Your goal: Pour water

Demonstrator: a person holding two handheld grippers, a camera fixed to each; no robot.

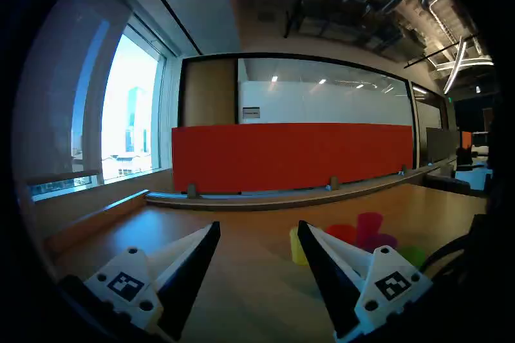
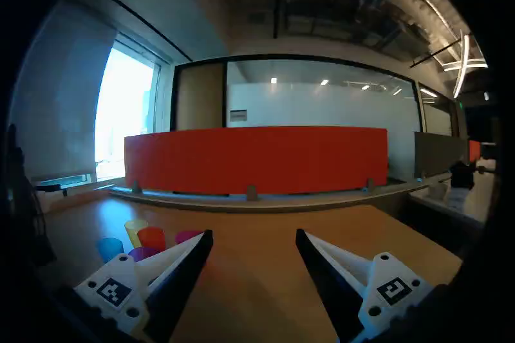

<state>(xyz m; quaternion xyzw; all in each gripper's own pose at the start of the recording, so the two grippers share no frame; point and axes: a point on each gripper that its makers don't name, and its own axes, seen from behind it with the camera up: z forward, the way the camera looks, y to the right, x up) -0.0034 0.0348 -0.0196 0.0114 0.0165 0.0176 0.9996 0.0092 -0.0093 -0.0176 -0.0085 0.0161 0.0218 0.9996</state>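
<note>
Left gripper [image 1: 258, 223] apart | right gripper [image 2: 253, 232] apart | both above wooden desk [image 1: 257, 291] | red partition [image 1: 290, 156] behind | bright window [image 1: 129, 124]

The light brown wooden table [image 2: 270, 259] looks smooth, with a soft satin sheen. The small coloured cups [image 2: 152, 237] look like translucent, slightly glossy plastic. The long orange-red partition panel [image 1: 290, 156] is matt. The left tool [image 1: 258, 226] and right tool [image 2: 253, 233] have smooth white plastic fingers [image 1: 349, 259] with matt black inner faces. The glass wall [image 1: 322, 92] behind is glossy.
</note>
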